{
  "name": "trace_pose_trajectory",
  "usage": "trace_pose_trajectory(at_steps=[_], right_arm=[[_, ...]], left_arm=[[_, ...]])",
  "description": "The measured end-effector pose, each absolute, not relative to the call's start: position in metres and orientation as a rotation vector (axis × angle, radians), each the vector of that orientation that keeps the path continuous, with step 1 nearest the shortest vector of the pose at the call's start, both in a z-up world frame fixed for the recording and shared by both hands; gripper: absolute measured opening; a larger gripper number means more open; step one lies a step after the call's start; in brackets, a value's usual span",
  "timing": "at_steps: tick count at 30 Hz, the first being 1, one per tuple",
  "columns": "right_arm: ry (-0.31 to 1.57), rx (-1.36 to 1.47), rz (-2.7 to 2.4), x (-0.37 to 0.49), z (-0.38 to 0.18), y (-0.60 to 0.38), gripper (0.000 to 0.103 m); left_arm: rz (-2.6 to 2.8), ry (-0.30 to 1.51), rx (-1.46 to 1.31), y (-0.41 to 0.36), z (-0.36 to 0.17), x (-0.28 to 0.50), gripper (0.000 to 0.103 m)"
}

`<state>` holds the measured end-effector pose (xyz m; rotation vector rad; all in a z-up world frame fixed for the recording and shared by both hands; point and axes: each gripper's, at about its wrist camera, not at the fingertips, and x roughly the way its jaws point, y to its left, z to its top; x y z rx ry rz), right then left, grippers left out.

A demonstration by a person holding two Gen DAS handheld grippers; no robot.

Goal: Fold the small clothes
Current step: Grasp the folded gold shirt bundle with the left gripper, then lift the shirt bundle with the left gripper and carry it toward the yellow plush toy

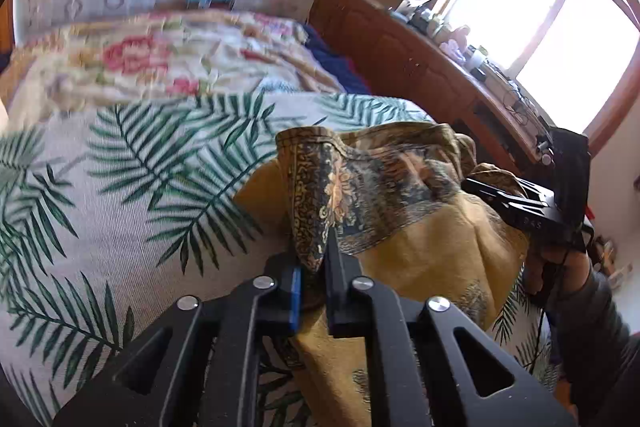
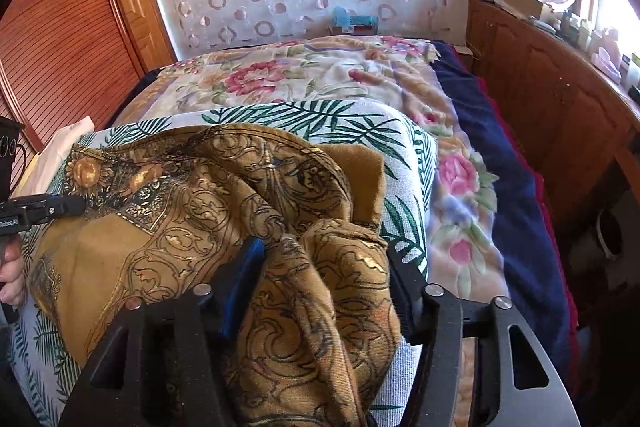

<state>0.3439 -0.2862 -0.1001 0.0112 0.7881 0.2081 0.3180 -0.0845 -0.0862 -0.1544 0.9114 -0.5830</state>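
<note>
Pinching a patterned edge of the garment (image 1: 384, 187), the left tongs (image 1: 314, 267) are closed on cloth. The garment lies bunched on the palm-print cover (image 1: 120, 195) of the bed. The right tongs (image 2: 324, 283) straddle a thick fold, half open; whether it is pressed cannot be told. If lifted now, that fold could slip free and the garment would be dragged askew.

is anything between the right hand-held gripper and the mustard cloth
Nothing visible. The cloth is bunched directly between the right hand-held gripper's open fingers, on the palm-print cover. The left hand-held gripper is shut on its patterned edge.
</note>
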Motion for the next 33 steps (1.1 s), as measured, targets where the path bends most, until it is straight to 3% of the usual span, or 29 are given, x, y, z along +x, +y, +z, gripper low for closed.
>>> trace_pose_trajectory(at_steps=[7,11,16,24,33], right_arm=[[0.759,0.005,0.235,0.336,-0.095,-0.283,0.056],[0.747,0.042,0.261,0.332,-0.084,-0.282,0.062],[0.739,0.077,0.326,0.332,-0.077,-0.27,0.067],[0.862,0.019,0.295,0.363,-0.11,-0.246,0.067],[0.845,-0.033,0.292,0.362,-0.118,-0.236,0.067]], left_arm=[[-0.619,0.756,-0.187,-0.063,-0.039,0.282,0.007],[-0.591,0.71,-0.178,-0.044,-0.026,0.263,0.007],[-0.504,0.736,-0.186,-0.014,-0.042,0.263,0.006],[-0.434,0.788,-0.164,0.0,-0.072,0.269,0.004],[-0.408,0.875,-0.162,-0.002,-0.091,0.28,0.007]])
